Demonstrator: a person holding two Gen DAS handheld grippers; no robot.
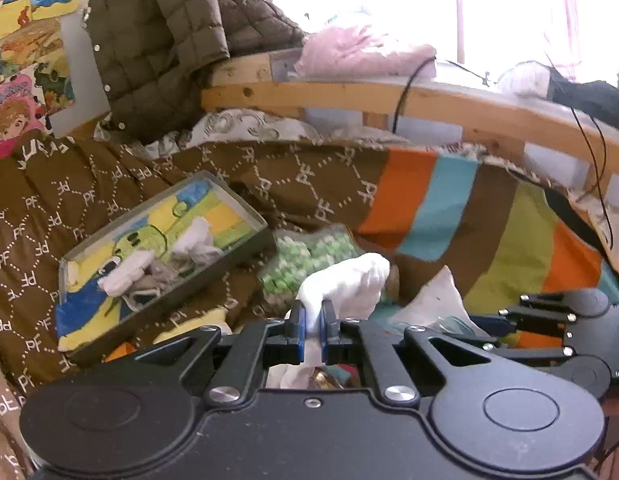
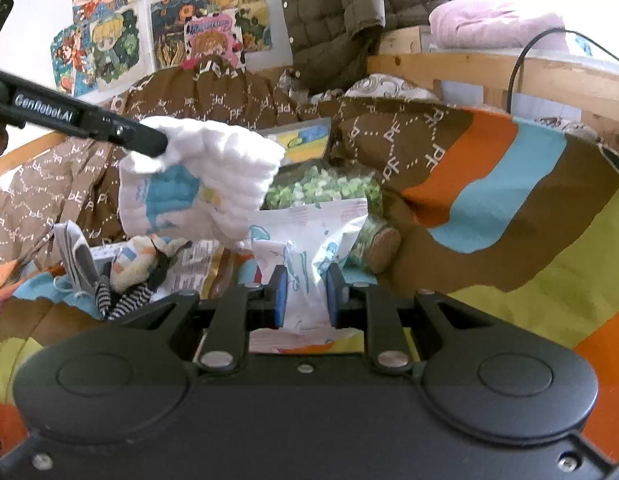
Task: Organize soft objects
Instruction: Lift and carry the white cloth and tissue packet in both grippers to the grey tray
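The left gripper [image 1: 313,330] has its blue pads pressed together on a fold of a white cloth [image 1: 345,288], which bulges up and forward past the fingertips and hangs clear of the bed. In the right wrist view the same cloth [image 2: 213,168] shows as a quilted white piece with a blue print on its underside, held up at one corner by the left gripper [image 2: 149,142] above the clutter at the near left of the bed. The right gripper [image 2: 306,298] is pinching a white packet [image 2: 309,236] with pale blue and pink printing; the packet stands upright between the blue pads, its crimped top edge pointing away from the camera. Behind the packet lies a green and white fuzzy item [image 2: 325,188], possibly a plush toy, though the view is too soft to be sure. Farther back, toward the left side of the bed, a shallow box [image 1: 161,256] with a bright yellow, blue and green picture on its bottom sits tilted on the brown patterned blanket [image 1: 49,216]; small white and grey cloth pieces [image 1: 129,272] already lie inside it. A striped cover [image 1: 449,208] in orange, blue, brown and green spreads across the right half of the bed. A small stuffed toy with black-and-white striped legs [image 2: 137,268] lies near the bed's front left edge. A dark quilted jacket [image 1: 169,32] hangs over the wooden bed rail [image 1: 349,98] at the far side.
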